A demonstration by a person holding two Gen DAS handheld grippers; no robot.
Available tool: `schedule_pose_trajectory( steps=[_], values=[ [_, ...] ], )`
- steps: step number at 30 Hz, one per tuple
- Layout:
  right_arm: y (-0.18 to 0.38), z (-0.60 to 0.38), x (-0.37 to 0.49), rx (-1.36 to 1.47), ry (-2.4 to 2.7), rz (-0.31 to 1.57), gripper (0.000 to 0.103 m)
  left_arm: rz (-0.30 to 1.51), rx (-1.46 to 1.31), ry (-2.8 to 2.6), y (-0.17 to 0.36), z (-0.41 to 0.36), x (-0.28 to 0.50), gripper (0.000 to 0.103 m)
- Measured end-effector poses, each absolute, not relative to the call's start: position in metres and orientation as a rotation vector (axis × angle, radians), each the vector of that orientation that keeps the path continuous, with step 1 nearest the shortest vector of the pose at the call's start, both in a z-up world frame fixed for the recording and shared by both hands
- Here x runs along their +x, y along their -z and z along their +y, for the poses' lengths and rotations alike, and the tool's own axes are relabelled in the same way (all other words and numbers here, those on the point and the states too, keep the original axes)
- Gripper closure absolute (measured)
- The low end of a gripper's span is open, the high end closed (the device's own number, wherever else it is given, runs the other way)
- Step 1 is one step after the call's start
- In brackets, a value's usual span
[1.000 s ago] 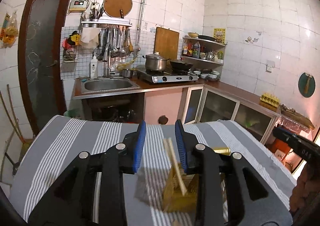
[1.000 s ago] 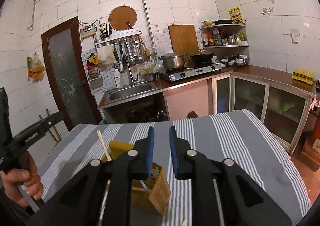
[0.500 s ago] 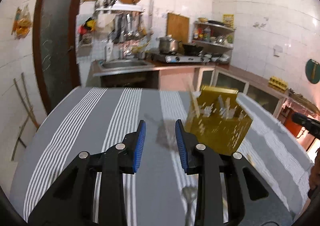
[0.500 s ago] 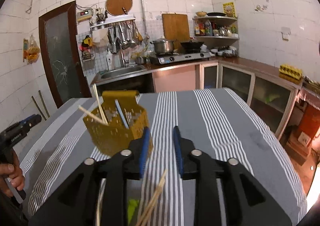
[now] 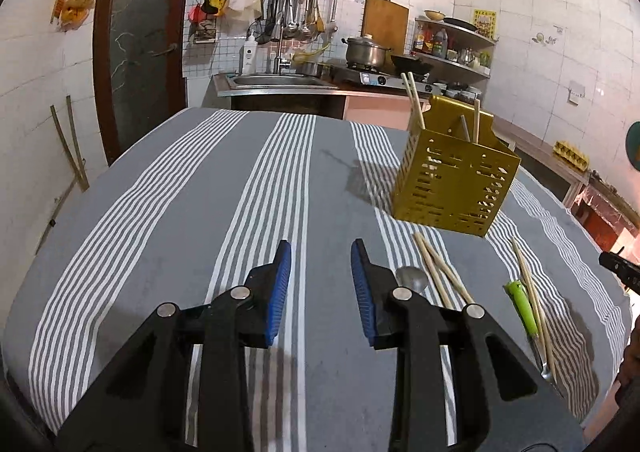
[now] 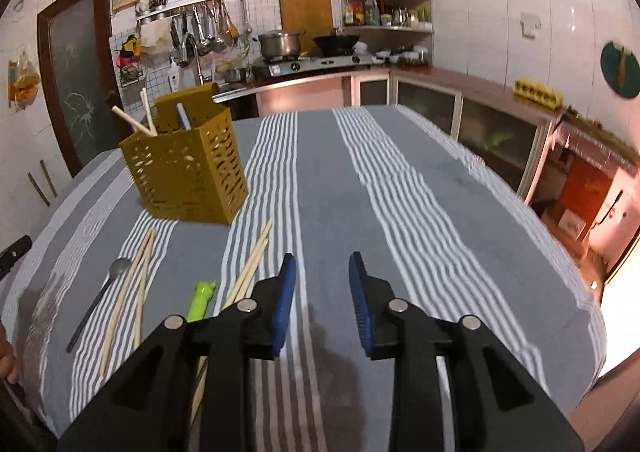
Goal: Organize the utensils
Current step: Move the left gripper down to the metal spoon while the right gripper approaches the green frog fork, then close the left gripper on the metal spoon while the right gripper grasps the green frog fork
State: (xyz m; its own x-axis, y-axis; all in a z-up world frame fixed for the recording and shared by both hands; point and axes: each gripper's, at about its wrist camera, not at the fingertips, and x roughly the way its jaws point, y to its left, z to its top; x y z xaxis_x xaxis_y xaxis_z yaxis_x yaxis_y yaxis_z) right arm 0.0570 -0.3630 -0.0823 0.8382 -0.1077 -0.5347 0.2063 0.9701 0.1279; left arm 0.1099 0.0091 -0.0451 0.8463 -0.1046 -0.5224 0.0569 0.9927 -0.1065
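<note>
both grippers, left point(image 5: 320, 272) and right point(image 6: 322, 284), are dropping toward the table, jaws apart, gripping nothing. loose chopsticks point(image 6: 252, 264) and spoon point(image 6: 98, 298) are coming into reach beside the caddy point(image 6: 188, 176).

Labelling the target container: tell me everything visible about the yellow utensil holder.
The yellow utensil holder is a boxy, mustard-coloured caddy, plastic by its look, with slotted perforated walls and a taller back panel. It stands upright on the striped tablecloth. Chopsticks and a grey handle stick out of its top. Neither claw touches it; loose chopsticks lie on the cloth just in front of it.
</note>
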Motion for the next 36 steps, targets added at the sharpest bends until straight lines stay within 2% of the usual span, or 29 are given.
schedule_pose_trajectory(
  steps=[18, 28, 36],
  values=[
    [0.091, -0.331, 0.069, 0.153, 0.069, 0.598, 0.075, 0.693, -0.035, 0.181, 0.072, -0.038, 0.129, 0.072],
    [0.113, -0.274, 0.105, 0.079, -0.059, 0.751, 0.075, 0.825, 0.045, 0.271, 0.096, -0.072, 0.145, 0.072],
    [0.127, -0.268, 0.127, 0.084, -0.065, 0.849, 0.075, 0.924, 0.090, 0.349, 0.111, -0.092, 0.164, 0.071]
  ],
)
